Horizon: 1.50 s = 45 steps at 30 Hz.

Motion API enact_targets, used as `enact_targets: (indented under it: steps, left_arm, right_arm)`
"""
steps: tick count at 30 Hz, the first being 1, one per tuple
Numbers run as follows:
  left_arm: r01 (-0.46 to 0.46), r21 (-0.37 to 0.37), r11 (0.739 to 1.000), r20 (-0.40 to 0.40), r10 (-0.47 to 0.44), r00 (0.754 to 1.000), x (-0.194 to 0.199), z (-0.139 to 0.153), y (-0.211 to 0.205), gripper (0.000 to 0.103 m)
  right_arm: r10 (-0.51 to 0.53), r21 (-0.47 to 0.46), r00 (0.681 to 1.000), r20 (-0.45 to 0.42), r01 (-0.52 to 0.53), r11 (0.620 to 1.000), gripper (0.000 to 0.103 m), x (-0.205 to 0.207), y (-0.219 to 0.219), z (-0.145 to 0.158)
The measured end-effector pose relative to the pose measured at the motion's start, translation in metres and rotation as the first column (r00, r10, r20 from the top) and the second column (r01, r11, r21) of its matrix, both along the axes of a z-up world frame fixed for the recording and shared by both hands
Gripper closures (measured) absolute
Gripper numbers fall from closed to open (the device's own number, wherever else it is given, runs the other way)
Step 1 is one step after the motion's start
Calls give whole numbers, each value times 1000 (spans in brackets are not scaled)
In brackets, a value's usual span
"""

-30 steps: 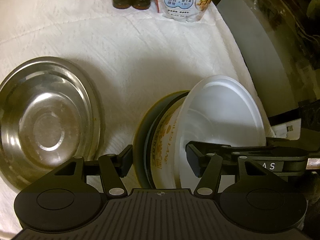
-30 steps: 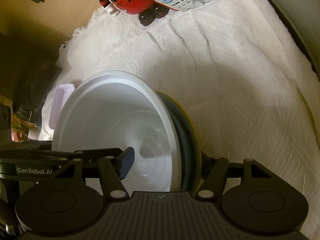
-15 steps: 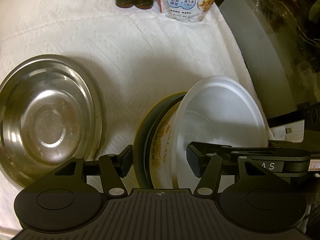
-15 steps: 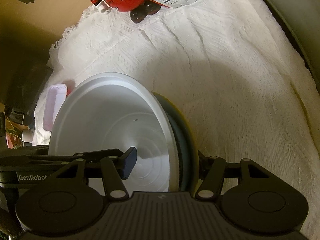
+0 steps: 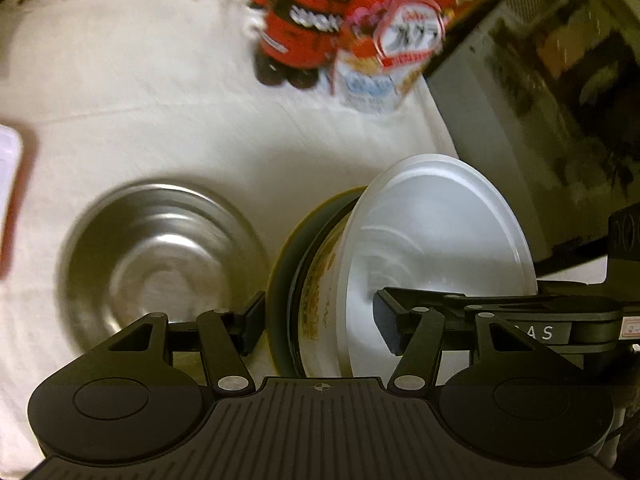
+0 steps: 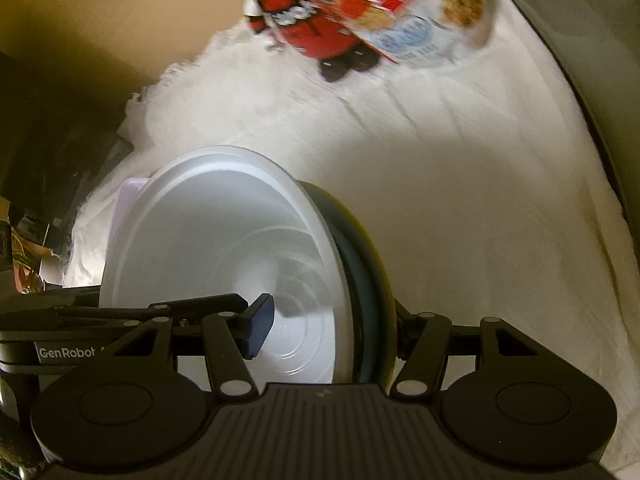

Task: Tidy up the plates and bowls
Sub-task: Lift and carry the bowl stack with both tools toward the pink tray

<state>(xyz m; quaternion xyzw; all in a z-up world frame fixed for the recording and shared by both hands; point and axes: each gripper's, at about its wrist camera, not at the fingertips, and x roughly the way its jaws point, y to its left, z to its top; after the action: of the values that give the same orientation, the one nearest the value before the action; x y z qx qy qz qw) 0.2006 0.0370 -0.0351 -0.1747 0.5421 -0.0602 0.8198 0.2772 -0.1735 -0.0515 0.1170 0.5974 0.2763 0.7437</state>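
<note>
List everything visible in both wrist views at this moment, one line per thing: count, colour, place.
white bowl: one, white, innermost of the nested stack, tilted on edge between both grippers.
printed bowl: one, cream with yellow print, nested behind the white bowl.
dark plate: one, dark with a yellowish rim, outermost of the stack.
steel bowl: one, silver, on the cloth left of the stack.
white cloth: one, covering the table.
red figure: one, red and black, far end of the cloth.
cereal bag: one, red and white, beside the figure.
pink-rimmed tray: one, left edge.
left gripper: black, clamped across the stack.
right gripper: black, clamped across the stack.
</note>
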Motion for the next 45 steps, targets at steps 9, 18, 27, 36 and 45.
enact_targets:
  steps: [9,18,27,36,45]
  left_arm:
    - [-105,13,994,36,105,994,-20,8,84,42]
    - [-157,-61,986,-59,153,986,-23,-52,133,42]
    - [-166,-88,982,-38,164,986,-29,-61,144,45]
    - [-143,-68,987,-24,142,990,-24,-61,140,47]
    - [-174,-82,981,-29,172,985,-28,-58,150,59]
  right_arm:
    - [111,10,993,47,-111,994,43,1,89,26]
    - [179,-90,980,-86,-186,978,47,8,160,-22]
    - [212,-234,974,-84,-226,946,47,5,192,-26]
    - [209,-268,977,-38,-211,940,47,3,199,-24]
    - [160,-228,985,-58,-169,959,48,6,191,-20]
